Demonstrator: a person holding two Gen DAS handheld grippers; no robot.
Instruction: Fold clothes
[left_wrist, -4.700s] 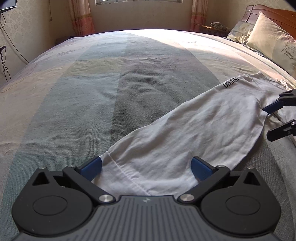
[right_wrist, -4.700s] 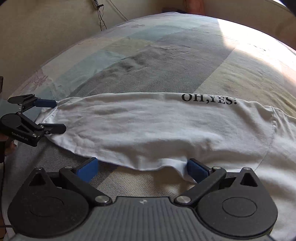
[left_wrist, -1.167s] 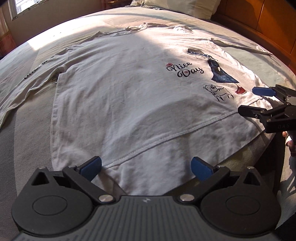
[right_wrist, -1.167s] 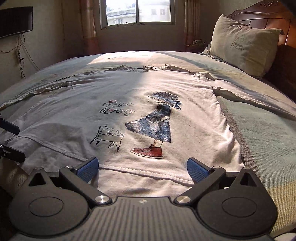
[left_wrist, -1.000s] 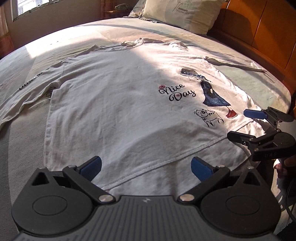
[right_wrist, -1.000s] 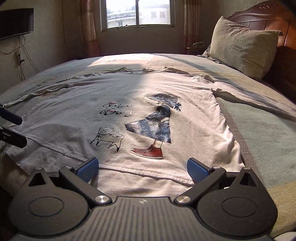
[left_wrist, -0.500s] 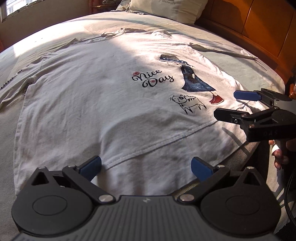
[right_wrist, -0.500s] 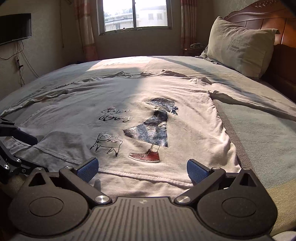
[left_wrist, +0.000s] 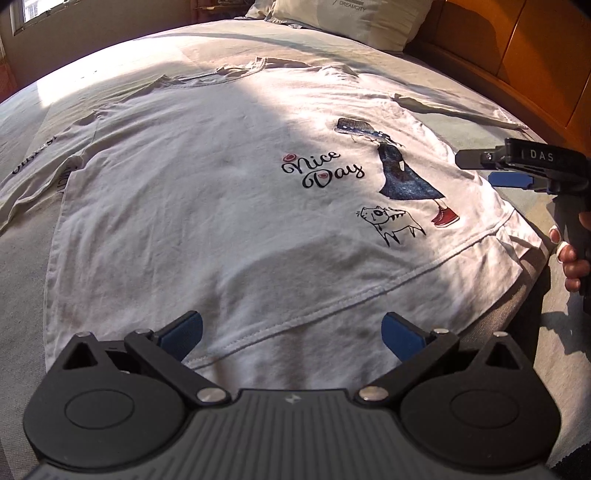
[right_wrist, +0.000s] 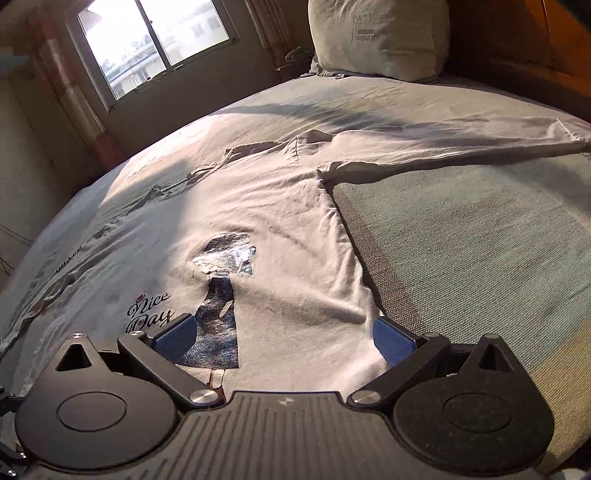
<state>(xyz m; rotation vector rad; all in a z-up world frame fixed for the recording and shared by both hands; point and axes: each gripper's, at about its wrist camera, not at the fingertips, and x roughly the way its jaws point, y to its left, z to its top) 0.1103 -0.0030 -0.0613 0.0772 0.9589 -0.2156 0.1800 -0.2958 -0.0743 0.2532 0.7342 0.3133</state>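
A white long-sleeved shirt (left_wrist: 207, 206) lies spread flat, print up, on the bed (right_wrist: 480, 236). The left gripper (left_wrist: 291, 328) hangs over its hem, fingers wide apart, gripping nothing. The right gripper (right_wrist: 282, 334) is likewise wide open above the shirt's side edge, empty.
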